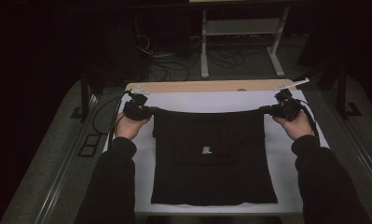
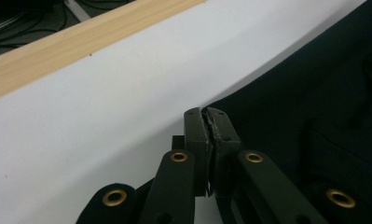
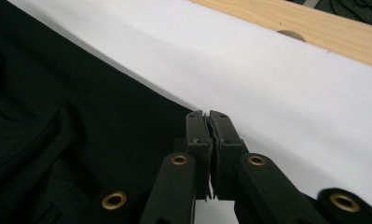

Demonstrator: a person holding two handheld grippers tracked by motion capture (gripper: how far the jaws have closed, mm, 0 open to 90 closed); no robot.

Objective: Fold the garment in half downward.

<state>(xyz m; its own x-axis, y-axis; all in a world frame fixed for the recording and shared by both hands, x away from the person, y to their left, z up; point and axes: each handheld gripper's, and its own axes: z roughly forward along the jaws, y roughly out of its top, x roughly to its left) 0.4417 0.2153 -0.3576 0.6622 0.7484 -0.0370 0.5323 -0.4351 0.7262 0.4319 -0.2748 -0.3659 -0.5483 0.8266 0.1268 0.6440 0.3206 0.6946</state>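
Fabric stretched between two hands: a black garment [image 1: 211, 156] lies spread on the white counter [image 1: 286, 158], its far edge pulled taut from corner to corner. Left gripper [image 1: 144, 112] sits at the far left corner of the cloth, right gripper [image 1: 267, 110] at the far right corner, well apart, each one in a hand [image 1: 127, 125] coming up out of a dark sleeve.

Up close along the left gripper [image 2: 207, 122], the fingers [image 2: 195, 135] are pressed nearly together with a thin fold of the black garment [image 2: 314, 93] pinched between them. Same story on the right gripper [image 3: 207, 123]: fingers [image 3: 196, 135] clamped tight on the corner of the garment [image 3: 81, 126], white counter showing just beyond.

The near hem of the garment rests flat close to the counter's front edge, and a small white mark [image 1: 206, 150] shows near the middle of the cloth. Beyond the cloth runs a pale wooden strip [image 1: 211, 86] along the counter's far side.
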